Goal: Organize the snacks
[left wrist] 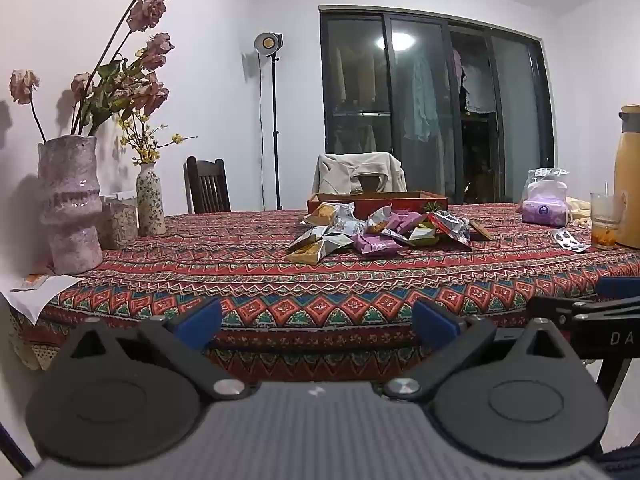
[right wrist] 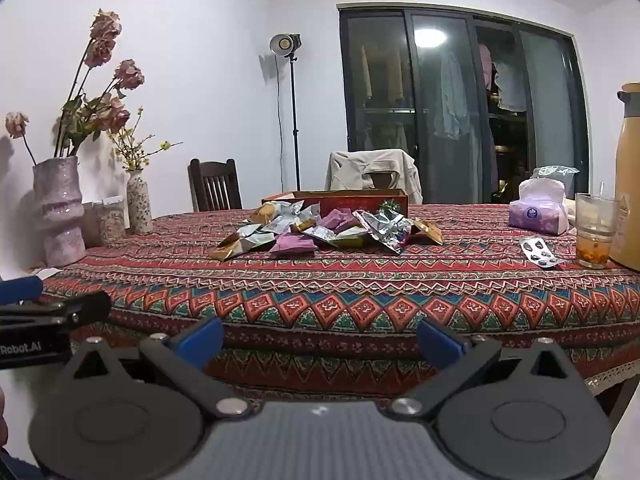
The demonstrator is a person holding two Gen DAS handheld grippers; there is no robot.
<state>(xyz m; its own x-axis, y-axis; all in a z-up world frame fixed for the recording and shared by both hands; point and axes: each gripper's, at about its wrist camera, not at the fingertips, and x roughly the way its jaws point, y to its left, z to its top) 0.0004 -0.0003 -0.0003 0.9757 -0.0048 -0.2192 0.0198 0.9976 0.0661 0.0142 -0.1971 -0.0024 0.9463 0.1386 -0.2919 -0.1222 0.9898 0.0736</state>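
A heap of snack packets, silver, purple and gold, lies in the middle of the patterned tablecloth. Right behind it stands a low red box with an open top. My left gripper is open, its blue pads wide apart and empty, held before the table's near edge. In the same way my right gripper stands open with nothing between its pads, well short of the heap. The right gripper's side shows at the right edge of the left wrist view.
On the left stand a tall pink vase with dried flowers and a small speckled vase. At the right are a tissue pack, a glass, a blister pack and a tan jug. Chairs stand behind the table.
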